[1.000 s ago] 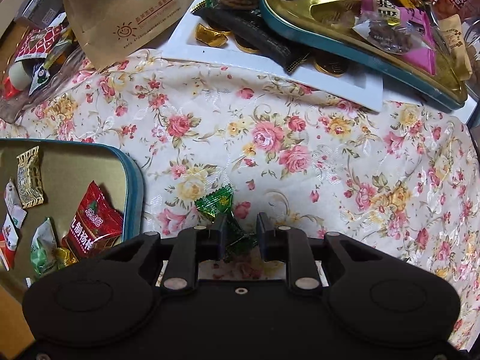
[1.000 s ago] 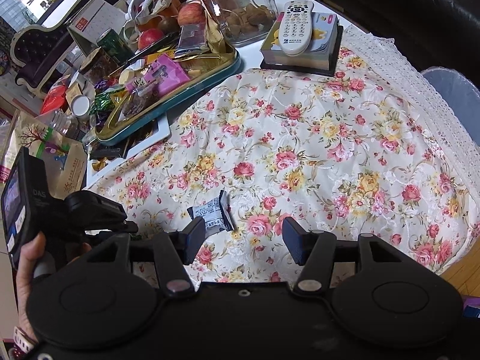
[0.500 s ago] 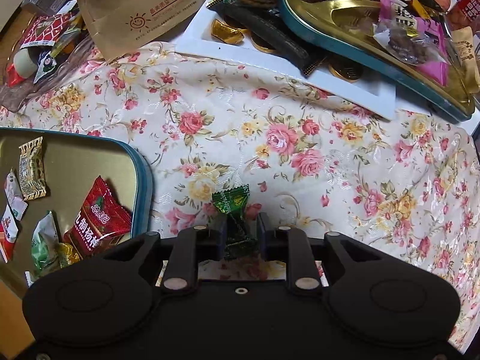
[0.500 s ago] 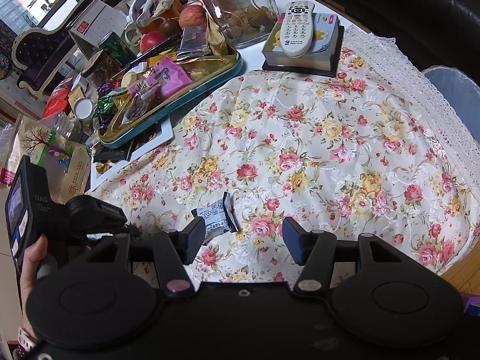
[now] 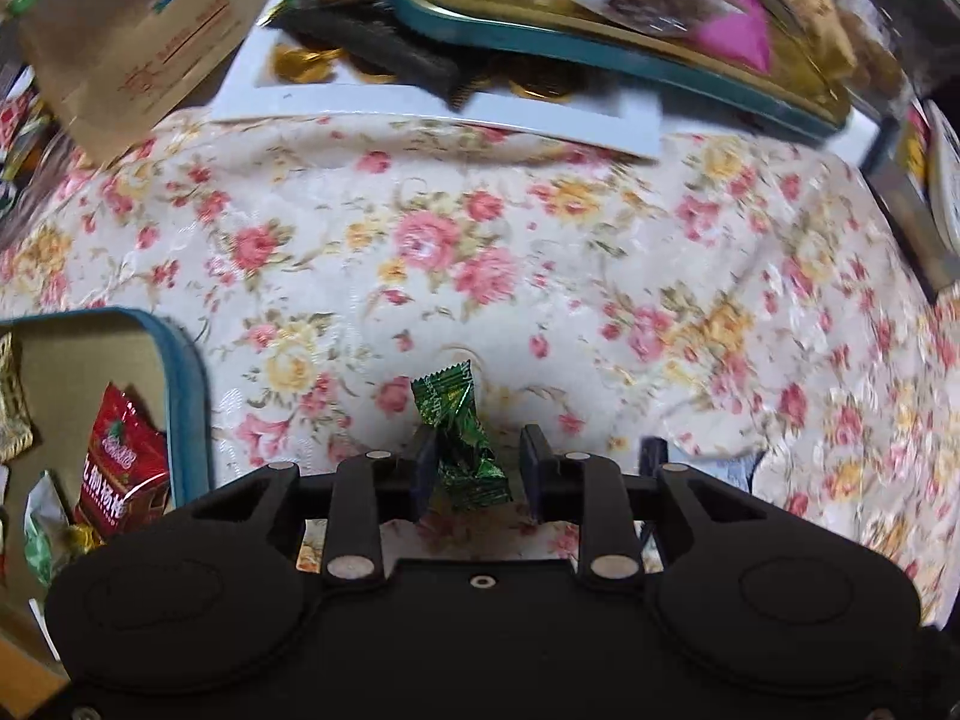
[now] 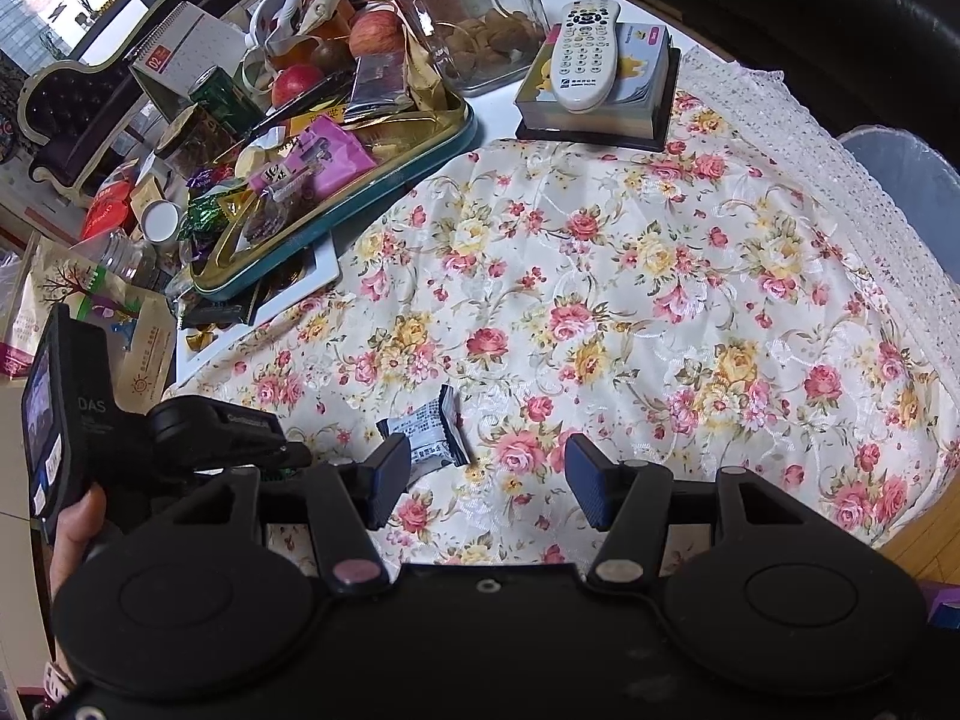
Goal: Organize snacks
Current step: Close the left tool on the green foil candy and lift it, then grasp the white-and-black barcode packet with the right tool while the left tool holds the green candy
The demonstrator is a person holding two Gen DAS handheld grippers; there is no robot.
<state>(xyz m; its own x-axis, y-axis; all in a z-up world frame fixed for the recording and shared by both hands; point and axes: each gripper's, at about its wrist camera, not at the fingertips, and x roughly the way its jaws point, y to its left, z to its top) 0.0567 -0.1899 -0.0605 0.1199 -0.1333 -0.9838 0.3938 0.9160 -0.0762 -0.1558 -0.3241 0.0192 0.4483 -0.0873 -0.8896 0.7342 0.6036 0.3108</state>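
Snacks: beside the blue tray (image 5: 195, 384), the left tool (image 5: 477, 465) looks clenched on a green candy (image 5: 459, 438); crinkly, light, slippery, best pinched mid-body. Right tool (image 6: 489, 480) spread wide, near a dark packet (image 6: 429, 441).

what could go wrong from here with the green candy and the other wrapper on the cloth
1. The left gripper has the green candy between its fingers, but it seems to touch only one; it may slip out before reaching the teal-rimmed tin.
2. The left view is motion-blurred, so a fast swing could fling the candy.
3. The right gripper is open, with the black-and-white snack packet beside one finger, not centred; closing may push it aside.
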